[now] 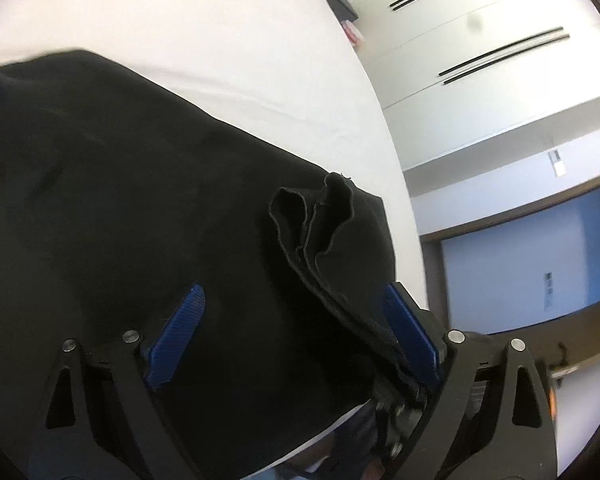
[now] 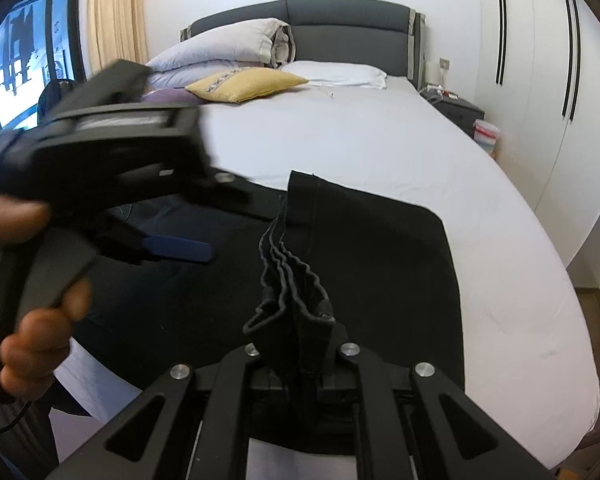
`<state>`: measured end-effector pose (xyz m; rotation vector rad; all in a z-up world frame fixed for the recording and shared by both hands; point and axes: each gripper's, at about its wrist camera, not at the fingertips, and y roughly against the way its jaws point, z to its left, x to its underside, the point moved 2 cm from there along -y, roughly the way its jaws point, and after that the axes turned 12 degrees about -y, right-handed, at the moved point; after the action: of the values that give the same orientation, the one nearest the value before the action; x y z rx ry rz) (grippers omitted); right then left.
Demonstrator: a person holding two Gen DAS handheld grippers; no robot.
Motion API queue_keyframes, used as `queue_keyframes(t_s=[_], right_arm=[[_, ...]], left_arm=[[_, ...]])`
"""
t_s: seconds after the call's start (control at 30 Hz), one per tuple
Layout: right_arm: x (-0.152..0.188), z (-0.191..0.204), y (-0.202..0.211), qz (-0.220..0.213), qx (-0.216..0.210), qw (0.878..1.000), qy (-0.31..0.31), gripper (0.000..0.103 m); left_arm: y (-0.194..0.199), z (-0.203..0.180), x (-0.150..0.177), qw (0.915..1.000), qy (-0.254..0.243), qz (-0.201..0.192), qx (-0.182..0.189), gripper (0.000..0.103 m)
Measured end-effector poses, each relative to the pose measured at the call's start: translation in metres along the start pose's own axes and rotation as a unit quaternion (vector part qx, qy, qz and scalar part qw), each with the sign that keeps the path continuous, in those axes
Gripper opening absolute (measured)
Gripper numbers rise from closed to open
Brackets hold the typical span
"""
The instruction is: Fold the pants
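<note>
While the black pants (image 2: 380, 264) lie spread over the white sheet of the bed (image 2: 360, 140), the right gripper (image 2: 300, 344) has its fingers closed tight on a bunched, pleated edge of the fabric, which rises in several stacked layers from between them. From the right wrist view, a flat panel of the pants stretches ahead toward the bed's right side, and a stitched hem (image 2: 304, 184) stands up beyond the pinched bundle.

To the left in that view, the left gripper (image 2: 180, 250) is held in a bare hand (image 2: 40, 332) above the dark cloth, 1 blue finger pad (image 2: 180, 249) showing edge-on. In the left wrist view, the left gripper (image 1: 296, 320) has its 2 blue fingers (image 1: 180, 328) spread wide apart; a gathered fold of the pants (image 1: 100, 200) runs along the right finger (image 1: 410, 328), touching it, but nothing is clamped between the 2.

At the head of the bed sit a grey headboard (image 2: 340, 24), white pillows (image 2: 336, 74) and a yellow cushion (image 2: 248, 84). White wardrobe doors (image 2: 540, 60) stand on the right.
</note>
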<state>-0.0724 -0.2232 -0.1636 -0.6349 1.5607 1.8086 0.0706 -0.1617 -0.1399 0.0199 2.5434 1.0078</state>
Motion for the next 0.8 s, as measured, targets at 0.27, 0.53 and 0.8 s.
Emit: queue_keyframes(t_s=[0.27, 0.53, 0.8], right_arm=[[0.006, 0.019, 0.006, -0.013, 0.002, 0.999, 0.036, 0.008], [-0.001, 0.045, 0.014, -0.026, -0.020, 0.997, 0.065, 0.009], [-0.005, 0.111, -0.001, -0.019, -0.070, 0.991, 0.111, 0.009]], left_arm=[[-0.021, -0.020, 0.011, 0.9983, -0.010, 0.046, 0.034, 0.021], [0.029, -0.004, 0.009, 0.9982, -0.029, 0.019, 0.050, 0.008], [0.102, 0.052, 0.017, 0.9996, -0.024, -0.013, -0.003, 0.008]])
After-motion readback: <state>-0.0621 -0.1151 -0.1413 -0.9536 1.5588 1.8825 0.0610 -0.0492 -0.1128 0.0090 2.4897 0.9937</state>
